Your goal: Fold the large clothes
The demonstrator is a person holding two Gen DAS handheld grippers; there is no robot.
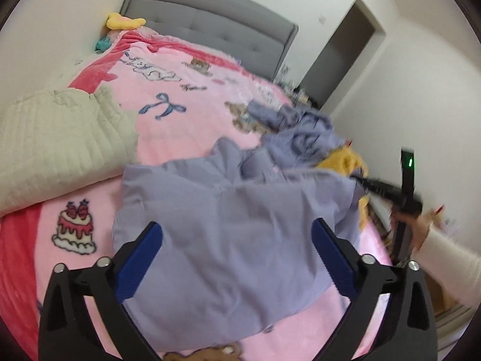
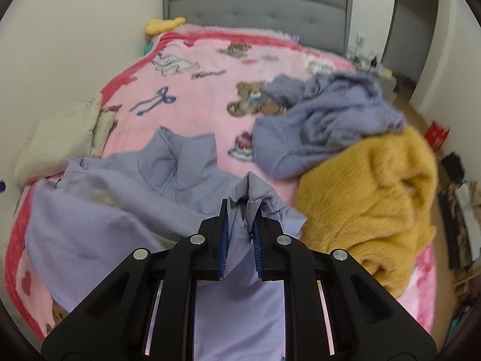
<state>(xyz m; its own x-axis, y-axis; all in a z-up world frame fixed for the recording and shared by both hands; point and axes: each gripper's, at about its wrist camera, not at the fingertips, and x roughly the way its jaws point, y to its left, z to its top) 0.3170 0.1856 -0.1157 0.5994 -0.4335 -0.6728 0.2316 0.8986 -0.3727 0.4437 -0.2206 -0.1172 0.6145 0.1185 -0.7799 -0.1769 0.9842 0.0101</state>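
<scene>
A lavender shirt lies spread and rumpled on the pink blanket. My left gripper is open, its blue pads wide apart just above the shirt, holding nothing. My right gripper is shut on a bunched fold of the lavender shirt, lifted off the bed. The right gripper also shows in the left wrist view, at the shirt's right edge, with the hand behind it.
A crumpled lavender knit and a mustard fuzzy garment lie at the bed's right side. A cream quilt lies at the left. A grey headboard and a yellow plush are at the far end. A doorway is on the right.
</scene>
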